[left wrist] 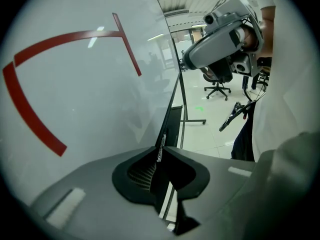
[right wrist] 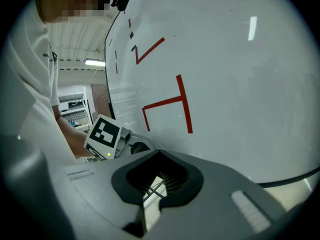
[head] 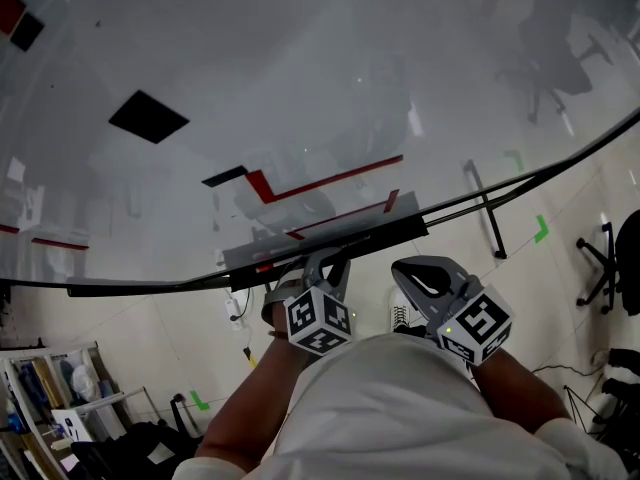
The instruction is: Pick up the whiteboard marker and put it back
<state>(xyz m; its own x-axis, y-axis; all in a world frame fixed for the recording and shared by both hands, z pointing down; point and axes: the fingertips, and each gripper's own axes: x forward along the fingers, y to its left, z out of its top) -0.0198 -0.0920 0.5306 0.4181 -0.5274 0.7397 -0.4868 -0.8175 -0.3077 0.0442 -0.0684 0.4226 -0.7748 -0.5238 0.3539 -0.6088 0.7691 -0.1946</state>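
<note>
Left tool (left wrist: 160, 152) is held low, right under the tray (head: 330, 240) that runs along the bottom edge of the whiteboard (head: 300, 88). Its jaws are pressed together at the tips and nothing is seen pinched between them, only a sliver of floor showing through the slot lower down. Fwiw the whiteboard marker can't be picked out for sure in any view. A small red bit (head: 262, 266) is seen on the tray just left of that tool and might well be it, but it's too small to call. Red lines (head: 330, 180) are drawn on the board above the tray. Further right, the right tool (right wrist: 159, 152) is held beside the left one, close to the white shirt (head: 400, 408) and a little apart from the tray. Its jaws are closed on themselves too, so nothing is carried there either.

The step is judged to be either the very start, before the pick-up, or the very end, with the marker already put back; honestly it can't be settled from this. If the pick-up is what's due, the marker would have to be found first, then one tool opened, raised to the tray and lined up across the barrel before it's squeezed
</note>
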